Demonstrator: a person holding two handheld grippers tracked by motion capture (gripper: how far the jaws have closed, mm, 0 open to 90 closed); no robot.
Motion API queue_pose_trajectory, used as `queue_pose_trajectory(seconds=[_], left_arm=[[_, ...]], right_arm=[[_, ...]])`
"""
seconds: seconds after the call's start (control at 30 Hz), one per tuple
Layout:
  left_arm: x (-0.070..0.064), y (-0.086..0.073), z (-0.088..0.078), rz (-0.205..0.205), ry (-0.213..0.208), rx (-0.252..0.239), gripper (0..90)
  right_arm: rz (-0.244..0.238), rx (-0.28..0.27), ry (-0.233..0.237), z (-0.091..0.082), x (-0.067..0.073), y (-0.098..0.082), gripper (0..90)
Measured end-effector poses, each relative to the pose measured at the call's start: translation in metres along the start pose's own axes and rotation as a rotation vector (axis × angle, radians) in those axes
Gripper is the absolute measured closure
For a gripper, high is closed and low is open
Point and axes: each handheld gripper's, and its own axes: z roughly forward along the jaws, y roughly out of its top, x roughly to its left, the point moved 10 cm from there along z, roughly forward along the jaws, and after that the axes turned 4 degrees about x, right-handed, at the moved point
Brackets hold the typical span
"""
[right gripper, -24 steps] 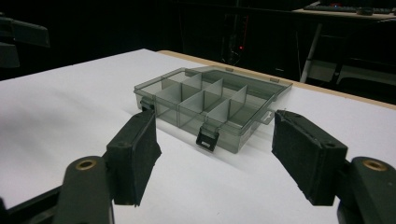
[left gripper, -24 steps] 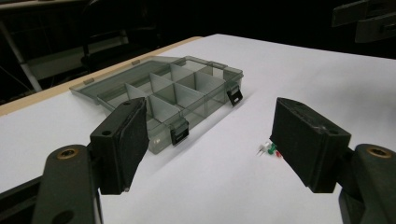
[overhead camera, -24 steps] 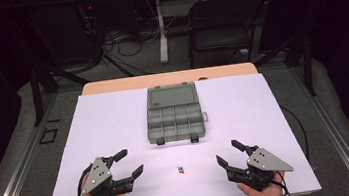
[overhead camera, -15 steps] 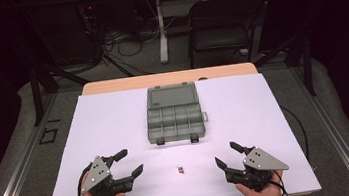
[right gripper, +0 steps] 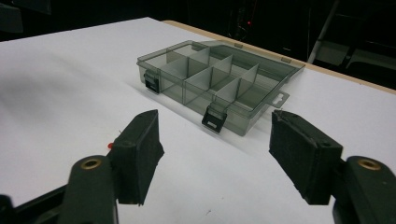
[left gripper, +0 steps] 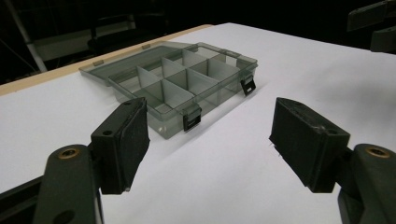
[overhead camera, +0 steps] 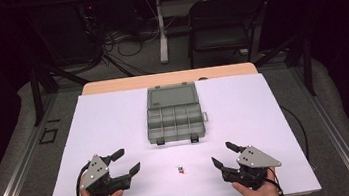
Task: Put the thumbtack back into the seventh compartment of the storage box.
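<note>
Lying latches-near, the open organizer box [overhead camera: 175,123] spreads its short axis across the table, both grippers' fingers released

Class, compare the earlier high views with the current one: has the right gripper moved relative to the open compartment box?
Yes, slightly. The right gripper has drifted left, toward the tiny red-and-white part, while the translucent grey plastic compartment box stays put on the white table.

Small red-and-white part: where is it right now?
High view: the part lies on the white table, near edge, between the left hand-held gripper and right hand-held gripper, below the organizer box.
</note>
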Motion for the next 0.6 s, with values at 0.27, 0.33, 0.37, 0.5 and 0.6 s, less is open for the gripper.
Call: queue_pose_trajectory(seconds=[0.27, 0.33, 0.37, 0.5, 0.6], left_arm=[[0.001, -0.002, 0.0, -0.01, 0.004, 0.021, 27.8], [0.002, -0.003, 0.001, -0.012, 0.004, 0.026, 27.8], [0.002, -0.003, 0.001, -0.014, 0.004, 0.033, 27.8], [0.003, -0.005, 0.002, -0.018, 0.009, 0.044, 27.7], [0.004, -0.005, 0.002, -0.02, 0.013, 0.047, 27.6]], right_arm=[[-0.027, 0.052, 0.059, 0.01, 0.012, 0.004, 38.3], [-0.035, 0.057, 0.058, 0.012, 0.012, 0.005, 38.3], [-0.04, 0.061, 0.059, 0.013, 0.013, 0.005, 38.3], [-0.061, 0.075, 0.086, 0.019, 0.021, 0.011, 38.4], [-0.086, 0.085, 0.088, 0.024, 0.025, 0.015, 38.4]])
